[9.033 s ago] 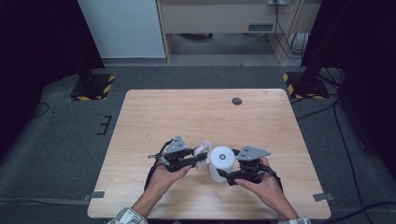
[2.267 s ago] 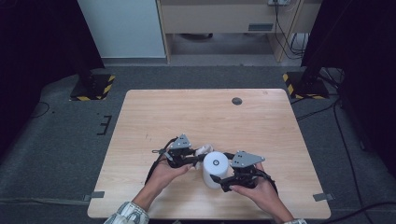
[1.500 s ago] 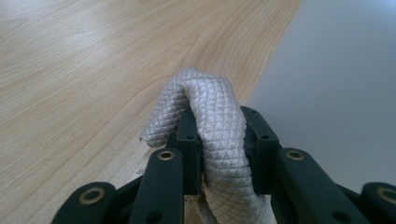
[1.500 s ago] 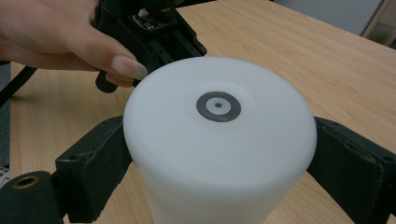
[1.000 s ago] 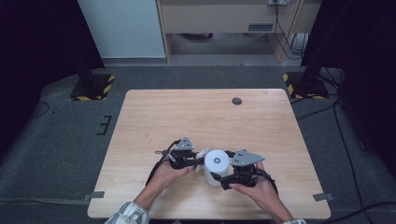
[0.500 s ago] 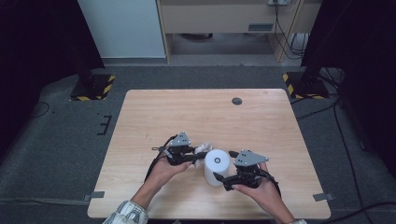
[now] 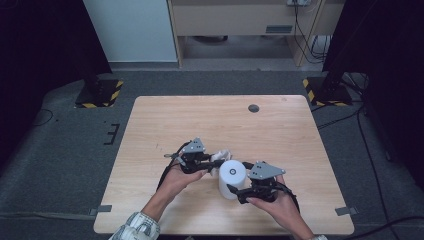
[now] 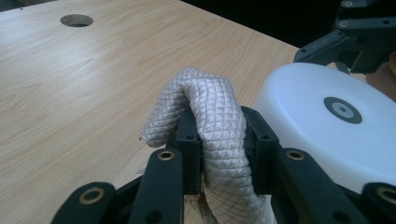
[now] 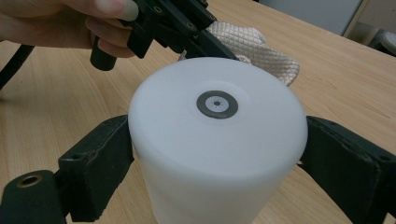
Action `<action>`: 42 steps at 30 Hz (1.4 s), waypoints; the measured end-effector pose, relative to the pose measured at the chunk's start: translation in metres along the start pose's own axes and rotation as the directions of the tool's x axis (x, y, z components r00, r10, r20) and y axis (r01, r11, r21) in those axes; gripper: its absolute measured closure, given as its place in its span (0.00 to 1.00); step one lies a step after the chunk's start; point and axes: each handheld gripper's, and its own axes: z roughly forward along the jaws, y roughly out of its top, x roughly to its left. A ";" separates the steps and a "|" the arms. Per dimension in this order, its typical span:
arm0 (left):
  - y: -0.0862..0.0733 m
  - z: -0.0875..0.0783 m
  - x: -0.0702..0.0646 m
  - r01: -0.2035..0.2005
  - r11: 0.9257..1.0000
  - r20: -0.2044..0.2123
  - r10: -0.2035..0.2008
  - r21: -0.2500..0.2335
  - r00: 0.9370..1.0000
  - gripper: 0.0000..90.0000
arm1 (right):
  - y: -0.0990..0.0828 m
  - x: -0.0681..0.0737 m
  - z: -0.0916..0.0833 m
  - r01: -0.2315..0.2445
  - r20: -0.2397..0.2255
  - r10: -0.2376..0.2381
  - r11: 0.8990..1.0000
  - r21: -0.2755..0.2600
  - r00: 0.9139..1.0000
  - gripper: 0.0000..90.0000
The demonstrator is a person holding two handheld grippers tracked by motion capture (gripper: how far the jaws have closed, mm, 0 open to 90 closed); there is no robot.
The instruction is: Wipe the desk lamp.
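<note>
While upright, white canister (image 9: 218, 140) gripped, contents apparently hidden

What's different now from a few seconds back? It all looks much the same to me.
Little. The left gripper, shut on the quilted cloth, has crept closer to the white container. The right gripper still clamps the container, its jaws having just closed slightly. Container and table stayed put.

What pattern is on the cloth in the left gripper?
The cloth is pale beige-grey with a quilted diamond grid, clearest in the left gripper view.
</note>
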 end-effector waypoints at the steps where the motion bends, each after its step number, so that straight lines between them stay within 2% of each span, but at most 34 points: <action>1: -0.001 0.001 0.000 0.001 1.000 0.003 -0.001 0.001 1.000 0.79 | 0.000 0.000 0.000 0.000 -0.001 0.000 1.000 -0.001 1.000 0.12; 4: -0.005 0.003 0.003 0.009 1.000 0.011 -0.009 0.004 1.000 0.79 | 0.000 0.000 0.000 0.004 -0.001 -0.004 1.000 -0.001 1.000 0.12; 12: -0.018 0.013 0.004 0.002 0.997 0.000 -0.002 0.082 1.000 0.79 | 0.000 0.000 -0.001 0.015 0.002 -0.015 1.000 -0.002 1.000 0.12; 14: -0.019 0.013 0.005 0.000 0.996 -0.002 0.000 0.088 1.000 0.79 | 0.000 0.000 0.000 0.018 0.002 -0.018 1.000 -0.004 1.000 0.12; 17: -0.016 0.011 0.004 0.010 0.997 -0.003 -0.010 0.070 1.000 0.79 | 0.000 0.000 0.000 0.020 0.004 -0.020 1.000 -0.004 1.000 0.12; 21: -0.008 0.003 0.003 0.015 1.000 0.004 -0.015 0.020 1.000 0.79 | 0.001 0.000 -0.001 0.022 0.009 -0.022 1.000 -0.003 1.000 0.12; 23: -0.009 0.003 0.003 0.014 1.000 0.004 -0.014 0.025 1.000 0.79 | 0.001 0.000 -0.001 0.023 0.009 -0.023 1.000 -0.003 1.000 0.12; 26: -0.018 0.013 0.005 -0.001 0.996 -0.009 0.002 0.085 1.000 0.79 | 0.001 0.000 0.000 0.025 0.011 -0.025 1.000 -0.005 1.000 0.12; 28: -0.020 0.016 0.005 -0.003 0.995 -0.014 0.004 0.097 1.000 0.79 | 0.001 0.000 -0.001 0.026 0.011 -0.026 1.000 -0.005 1.000 0.12; 31: -0.019 0.015 0.004 -0.006 0.996 -0.020 0.008 0.092 1.000 0.79 | 0.001 0.000 -0.001 0.029 0.015 -0.029 1.000 -0.006 0.999 0.12; 35: -0.011 0.006 0.005 -0.002 0.999 -0.025 0.003 0.040 1.000 0.79 | 0.002 -0.003 -0.003 0.026 0.028 -0.026 1.000 -0.016 0.999 0.16; 42: -0.019 0.016 0.007 0.001 0.996 -0.047 0.004 0.093 0.999 0.79 | 0.001 -0.007 -0.003 0.006 0.029 -0.005 1.000 -0.019 1.000 0.17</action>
